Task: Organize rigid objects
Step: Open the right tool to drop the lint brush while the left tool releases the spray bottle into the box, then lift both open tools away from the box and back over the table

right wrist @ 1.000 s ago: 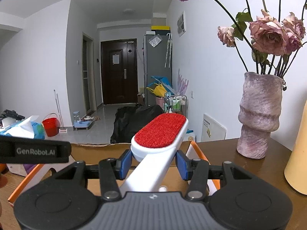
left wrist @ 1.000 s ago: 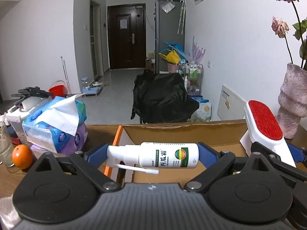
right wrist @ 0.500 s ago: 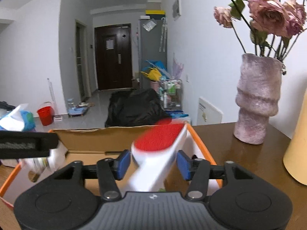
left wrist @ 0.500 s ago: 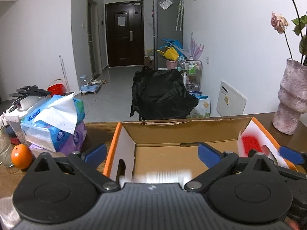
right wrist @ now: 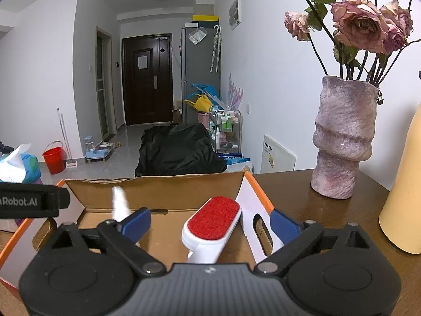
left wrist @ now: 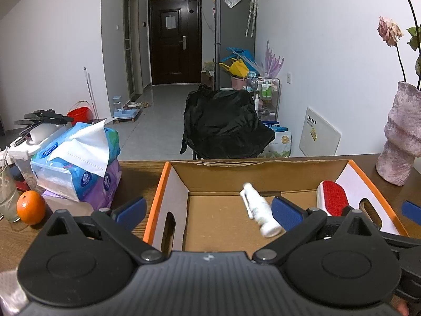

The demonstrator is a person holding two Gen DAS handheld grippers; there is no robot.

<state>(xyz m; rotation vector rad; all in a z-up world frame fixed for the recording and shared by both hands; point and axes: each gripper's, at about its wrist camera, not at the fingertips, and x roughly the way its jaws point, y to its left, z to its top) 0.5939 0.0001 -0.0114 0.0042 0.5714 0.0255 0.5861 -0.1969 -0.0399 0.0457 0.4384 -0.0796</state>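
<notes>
An open cardboard box (left wrist: 168,184) with orange edges stands on the wooden table; it also shows in the right wrist view (right wrist: 155,181). A white spray bottle (left wrist: 259,210) lies inside it, and shows partly in the right wrist view (right wrist: 119,202). A white lint brush with a red pad (right wrist: 213,222) lies inside at the right, also in the left wrist view (left wrist: 331,197). My left gripper (left wrist: 209,210) is open and empty above the box's near side. My right gripper (right wrist: 210,223) is open, its jaws apart on either side of the brush.
Tissue packs (left wrist: 76,158), an orange (left wrist: 31,207) and a glass (left wrist: 6,192) stand left of the box. A pink vase with roses (right wrist: 342,137) and a yellow bottle (right wrist: 402,205) stand to the right. A black-covered chair (left wrist: 223,123) is beyond the table.
Both grippers have opened. The spray bottle left the left gripper and the lint brush left the right gripper; both now lie in the box.
</notes>
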